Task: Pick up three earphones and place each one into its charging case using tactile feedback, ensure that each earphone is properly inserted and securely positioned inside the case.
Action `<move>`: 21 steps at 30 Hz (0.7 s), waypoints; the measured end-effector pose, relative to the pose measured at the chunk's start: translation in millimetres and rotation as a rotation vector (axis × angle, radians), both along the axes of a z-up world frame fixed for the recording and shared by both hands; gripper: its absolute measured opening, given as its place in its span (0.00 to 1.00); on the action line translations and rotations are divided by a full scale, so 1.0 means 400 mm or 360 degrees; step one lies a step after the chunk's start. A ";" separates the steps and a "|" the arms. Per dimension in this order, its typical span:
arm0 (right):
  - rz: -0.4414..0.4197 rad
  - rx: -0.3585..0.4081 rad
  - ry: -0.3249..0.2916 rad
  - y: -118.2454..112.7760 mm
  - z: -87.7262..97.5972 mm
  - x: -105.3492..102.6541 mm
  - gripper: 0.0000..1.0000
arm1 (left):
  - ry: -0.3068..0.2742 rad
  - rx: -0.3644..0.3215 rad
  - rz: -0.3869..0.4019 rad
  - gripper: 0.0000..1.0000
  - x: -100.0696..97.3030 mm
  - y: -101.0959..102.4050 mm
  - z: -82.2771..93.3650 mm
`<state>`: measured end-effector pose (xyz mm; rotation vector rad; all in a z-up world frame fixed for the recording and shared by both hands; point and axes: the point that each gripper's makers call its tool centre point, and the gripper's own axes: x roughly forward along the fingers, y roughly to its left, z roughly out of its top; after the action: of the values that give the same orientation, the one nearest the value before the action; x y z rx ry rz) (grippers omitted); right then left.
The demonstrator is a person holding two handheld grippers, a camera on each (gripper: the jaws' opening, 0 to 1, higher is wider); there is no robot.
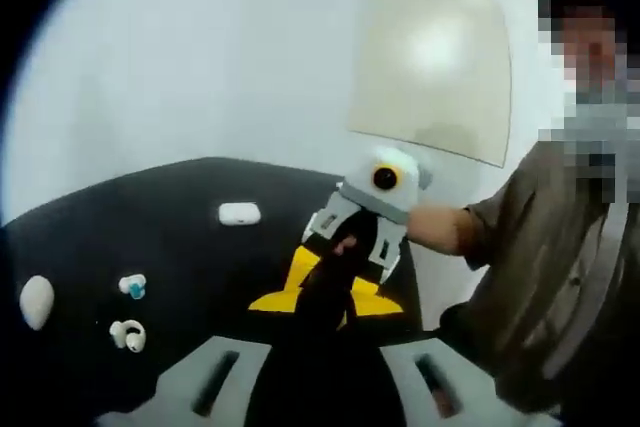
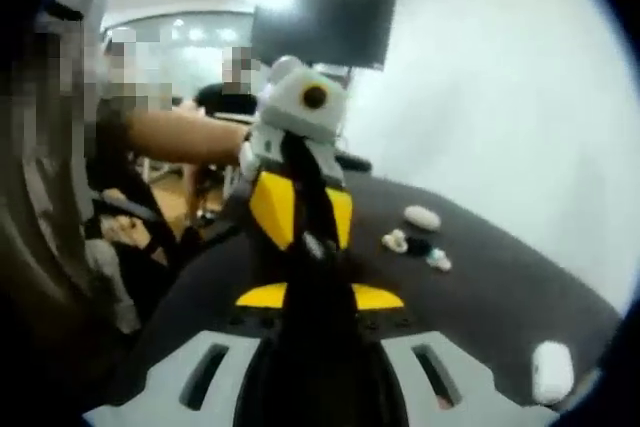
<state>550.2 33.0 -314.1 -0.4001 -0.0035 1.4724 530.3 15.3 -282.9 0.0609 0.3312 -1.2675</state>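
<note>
My left gripper [image 1: 333,299] and right gripper [image 1: 345,247] are held up above the black table [image 1: 190,187], tip to tip, each with its yellow-sided jaws shut and dark pads pressed together. I cannot make out anything between them. In the right gripper view my right gripper [image 2: 318,295] faces the left gripper [image 2: 312,237]. On the table lie a white earphone [image 1: 128,334], a blue-tipped earphone [image 1: 132,286], a white oval case [image 1: 37,300] and a white case [image 1: 239,213]. The right gripper view shows the white earphone [image 2: 396,241], a dark item [image 2: 418,245], the blue-tipped earphone [image 2: 438,261] and the cases [image 2: 422,217] [image 2: 552,372].
The person holding the grippers stands at the table's edge, sleeve [image 1: 540,227] close to the right gripper. A pale board [image 1: 430,62] hangs on the white wall. Other people and a dark screen [image 2: 320,27] are in the room behind.
</note>
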 end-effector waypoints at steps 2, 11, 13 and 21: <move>0.0015 -0.0009 -0.0110 0.002 0.007 -0.013 0.21 | -0.0085 0.0007 -0.0015 0.14 0.010 0.007 0.003; 0.0046 -0.0031 -0.0111 0.010 0.011 -0.034 0.20 | -0.0173 0.0003 0.0046 0.14 0.012 -0.005 0.009; 0.0061 -0.0057 -0.0108 0.015 0.010 -0.035 0.20 | -0.0138 -0.0026 0.0055 0.13 0.011 -0.003 0.009; 0.0081 -0.0043 -0.0062 0.012 0.010 -0.036 0.19 | -0.0056 -0.0148 0.0086 0.00 0.038 0.012 0.029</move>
<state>535.7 37.8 -310.3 -0.4533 -0.0251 1.5157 545.4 20.0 -271.4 -0.0051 0.2418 -1.2252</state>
